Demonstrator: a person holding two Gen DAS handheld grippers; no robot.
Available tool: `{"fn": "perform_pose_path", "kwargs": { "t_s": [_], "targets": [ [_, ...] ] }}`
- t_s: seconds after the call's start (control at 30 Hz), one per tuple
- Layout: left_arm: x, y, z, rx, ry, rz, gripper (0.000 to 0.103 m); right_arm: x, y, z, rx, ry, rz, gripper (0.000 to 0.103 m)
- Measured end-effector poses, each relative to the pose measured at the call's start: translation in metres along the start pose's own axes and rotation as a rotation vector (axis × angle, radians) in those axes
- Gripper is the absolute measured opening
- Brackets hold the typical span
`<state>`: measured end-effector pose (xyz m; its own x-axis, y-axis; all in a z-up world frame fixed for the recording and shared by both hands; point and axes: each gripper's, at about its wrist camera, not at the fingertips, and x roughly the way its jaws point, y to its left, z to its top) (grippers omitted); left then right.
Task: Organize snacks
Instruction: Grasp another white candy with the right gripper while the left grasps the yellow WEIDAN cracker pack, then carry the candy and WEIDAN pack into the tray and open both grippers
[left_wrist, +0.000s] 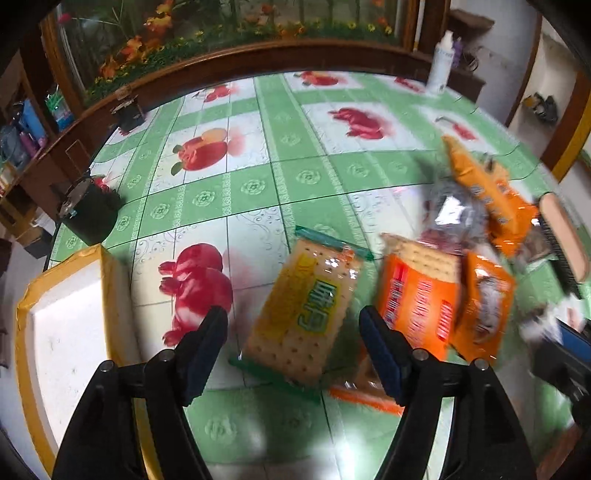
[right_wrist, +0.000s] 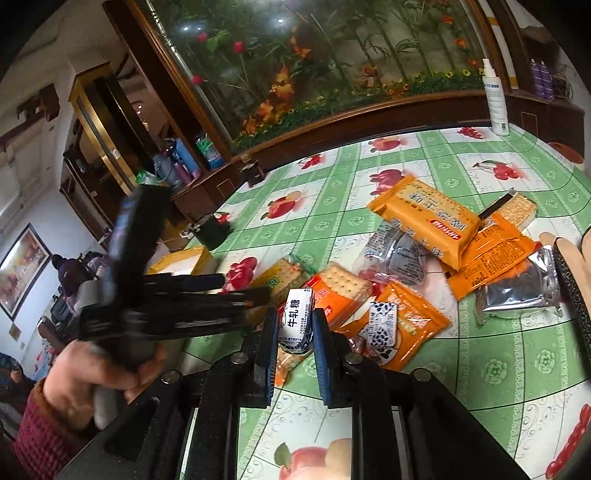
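Fruit-print tablecloth (left_wrist: 295, 122), snacks everywhere.
Our right gripper (right_wrist: 295, 334) pinches a white candy (right_wrist: 296, 323); left gripper (left_wrist: 293, 326) gapes empty above a cracker pack (left_wrist: 303, 310).

Tablecloth (left_wrist: 303, 177): green/white check w/ red fruit prints, covers whole table. Far edge of table: white spray bottle (right_wrist: 495, 99), upright, near right corner. Black pot (left_wrist: 90, 214) w/ sth red in it, upright, near left edge; small dark box (left_wrist: 129, 112) at far left edge by the wood ledge. Behind table: wood-framed glass case (right_wrist: 314, 66) w/ fake plants, orange + red flowers. Right of bottle, on ledge: two purple bottles (right_wrist: 541, 79). Left of case: shelf (right_wrist: 177, 162) w/ blue + green bottles, details blurry. Framed pic (right_wrist: 22, 266) on left wall. Dark shoes (left_wrist: 541, 105) on floor, far right, blurry.
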<state>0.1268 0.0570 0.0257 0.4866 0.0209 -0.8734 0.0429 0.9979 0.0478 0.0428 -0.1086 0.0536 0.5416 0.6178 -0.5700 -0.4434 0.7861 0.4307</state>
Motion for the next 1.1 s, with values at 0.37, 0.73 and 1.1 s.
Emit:
{"fn": "perform_pose_path", "kwargs": {
  "t_s": [0.37, 0.73, 1.1],
  "targets": [
    [0.005, 0.007, -0.022, -0.132, 0.008, -0.034, 0.046, 0.001, 0.001, -0.002, -0.004, 0.005, 0.005, 0.019],
    [-0.050, -0.017, -0.111, -0.162, -0.121, -0.031, 0.046, 0.009, 0.012, -0.008, -0.041, 0.028, -0.008, 0.019],
    [-0.087, -0.017, -0.127, -0.140, -0.256, 0.045, 0.046, 0.015, 0.022, -0.015, -0.086, 0.028, -0.029, 0.019]
  ]
}}
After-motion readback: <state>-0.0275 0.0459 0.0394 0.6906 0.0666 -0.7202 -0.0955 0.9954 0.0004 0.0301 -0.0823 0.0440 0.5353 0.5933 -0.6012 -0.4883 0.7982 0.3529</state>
